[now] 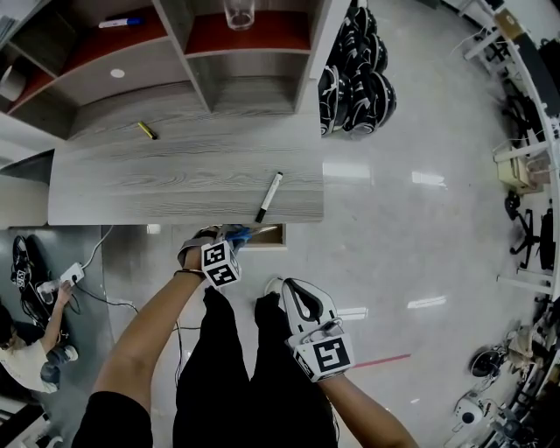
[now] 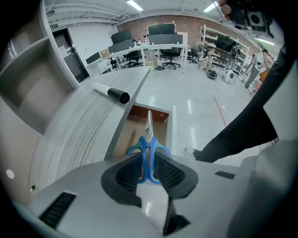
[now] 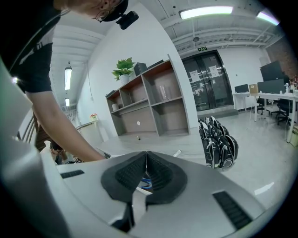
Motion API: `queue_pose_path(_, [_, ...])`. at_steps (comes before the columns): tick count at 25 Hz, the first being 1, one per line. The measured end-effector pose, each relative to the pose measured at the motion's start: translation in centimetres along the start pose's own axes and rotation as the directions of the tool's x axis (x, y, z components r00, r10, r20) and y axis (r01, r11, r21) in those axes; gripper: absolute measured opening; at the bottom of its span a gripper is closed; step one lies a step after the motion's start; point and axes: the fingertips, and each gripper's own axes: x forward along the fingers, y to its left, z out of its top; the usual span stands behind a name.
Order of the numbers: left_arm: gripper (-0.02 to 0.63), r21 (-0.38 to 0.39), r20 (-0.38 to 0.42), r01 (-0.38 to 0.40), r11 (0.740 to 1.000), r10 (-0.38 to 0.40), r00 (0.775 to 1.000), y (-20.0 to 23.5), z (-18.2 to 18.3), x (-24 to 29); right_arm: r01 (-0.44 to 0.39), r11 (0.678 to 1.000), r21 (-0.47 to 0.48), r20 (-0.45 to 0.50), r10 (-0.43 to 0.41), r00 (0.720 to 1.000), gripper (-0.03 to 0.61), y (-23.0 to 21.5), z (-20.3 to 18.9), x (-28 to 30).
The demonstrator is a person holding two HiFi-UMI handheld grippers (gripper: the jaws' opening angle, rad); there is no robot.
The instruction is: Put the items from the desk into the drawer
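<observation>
Left arm: the bare forearm reaches forward to the front edge of the grey wood-grain desk [image 1: 175,175]. The left gripper [image 1: 226,248] tips steeply down over the open brown-lined drawer [image 1: 267,234]. Its jaws are clamped on the blue-handled scissors [image 1: 238,234] at the handle loops.

Right arm: held low and close to the body beside the black trouser legs. The right gripper [image 1: 297,302] points shallowly down toward the desk, jaws together, nothing between them.

Writing: each gripper's cube carries black-and-white square markers. The notices on the glass doors in the right gripper view are too small to read.

Left gripper view only: the scissors [image 2: 149,148] have their blades closed, tips over the drawer [image 2: 139,122]. The white marker with a black cap [image 2: 111,93] lies on the desk near its front edge.

Head view only: the marker [image 1: 269,197] lies just above the drawer, and a small yellow object [image 1: 147,130] lies far back on the desk. A blue-capped pen [image 1: 122,22] and a clear glass [image 1: 239,13] sit on the shelves.

Right gripper view only: the right gripper [image 3: 146,162] shows its pads meeting, with a green potted plant [image 3: 123,69] atop the shelf unit.
</observation>
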Motion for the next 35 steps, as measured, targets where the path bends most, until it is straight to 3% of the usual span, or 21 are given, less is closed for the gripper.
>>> queue_pose_path(9, [0.095,0.045,-0.003,0.015,0.999,-0.015,1.000,-0.5,0.7,1.9,0.025,0.999,0.020,-0.015,-0.025,1.000,0.019,-1.9,-0.9,-0.3])
queue_pose_path(35, [0.095,0.032,-0.021,0.029,0.999,-0.028,0.999,-1.0,0.4,4.6,0.047,0.997,0.062,-0.048,-0.044,0.998,0.020,-3.5,-3.4,-0.6])
